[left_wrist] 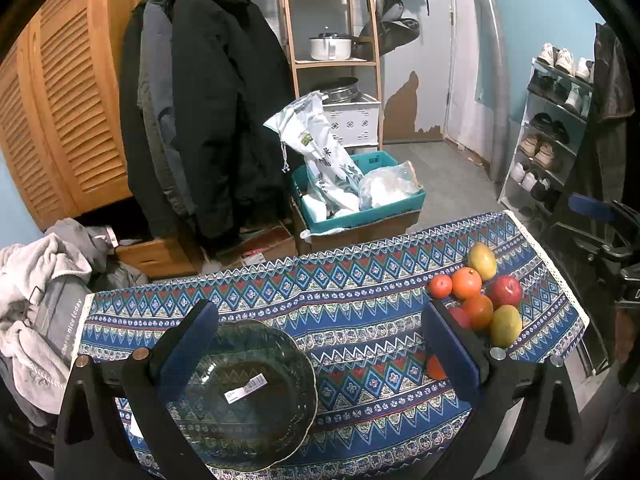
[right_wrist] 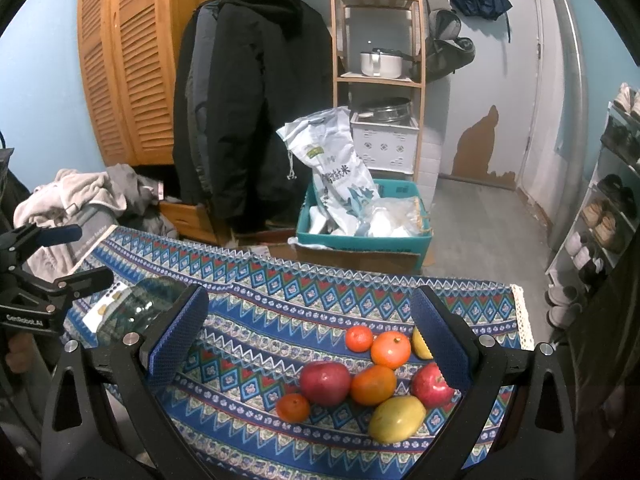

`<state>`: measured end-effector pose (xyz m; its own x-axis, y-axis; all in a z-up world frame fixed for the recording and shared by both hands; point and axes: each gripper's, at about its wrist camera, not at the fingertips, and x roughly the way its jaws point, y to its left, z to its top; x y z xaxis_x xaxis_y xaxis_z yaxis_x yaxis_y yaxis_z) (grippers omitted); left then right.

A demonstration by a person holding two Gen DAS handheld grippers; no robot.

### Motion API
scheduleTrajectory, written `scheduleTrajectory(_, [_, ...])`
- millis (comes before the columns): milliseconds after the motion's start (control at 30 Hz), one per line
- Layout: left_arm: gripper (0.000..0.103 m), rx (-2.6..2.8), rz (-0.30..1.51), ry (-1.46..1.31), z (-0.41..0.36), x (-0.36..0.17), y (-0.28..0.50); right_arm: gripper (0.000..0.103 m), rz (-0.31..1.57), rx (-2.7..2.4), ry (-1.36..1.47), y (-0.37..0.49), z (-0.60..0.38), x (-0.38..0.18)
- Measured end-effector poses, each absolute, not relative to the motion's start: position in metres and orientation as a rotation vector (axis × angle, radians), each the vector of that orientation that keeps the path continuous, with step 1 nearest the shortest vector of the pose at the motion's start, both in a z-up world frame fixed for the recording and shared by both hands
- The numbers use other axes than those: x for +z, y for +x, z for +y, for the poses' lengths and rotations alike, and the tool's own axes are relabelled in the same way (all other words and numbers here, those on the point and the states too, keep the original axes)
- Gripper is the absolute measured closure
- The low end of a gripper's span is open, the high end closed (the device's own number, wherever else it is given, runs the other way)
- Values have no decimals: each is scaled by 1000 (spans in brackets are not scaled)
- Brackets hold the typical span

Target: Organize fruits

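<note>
A clear green glass bowl point(left_wrist: 244, 396) with a label sits on the patterned tablecloth point(left_wrist: 340, 300), at the table's left. My left gripper point(left_wrist: 320, 348) is open and empty above it, the bowl under its left finger. A pile of fruit lies at the right: two red apples point(right_wrist: 325, 383), several oranges point(right_wrist: 390, 349) and two yellow-green mangoes point(right_wrist: 396, 418). My right gripper point(right_wrist: 308, 338) is open and empty just above the pile. The bowl point(right_wrist: 132, 312) shows at the left of the right wrist view, beside the left gripper point(right_wrist: 70, 256).
Beyond the table's far edge stand a teal crate point(left_wrist: 360, 196) with bags on a cardboard box, a rack of dark coats point(left_wrist: 208, 112) and a wooden shelf point(left_wrist: 332, 40). A shoe rack point(left_wrist: 552, 132) is at the right, a heap of laundry point(left_wrist: 40, 288) at the left.
</note>
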<state>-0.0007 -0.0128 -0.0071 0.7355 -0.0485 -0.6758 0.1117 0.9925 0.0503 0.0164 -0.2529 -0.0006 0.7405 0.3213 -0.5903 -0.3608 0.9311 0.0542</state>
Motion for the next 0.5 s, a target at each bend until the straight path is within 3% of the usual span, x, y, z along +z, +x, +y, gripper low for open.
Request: scheduleTrajectory(500, [1,-89,740,89,-14,-8,-1,3,649,370,-71,15,-254,-5])
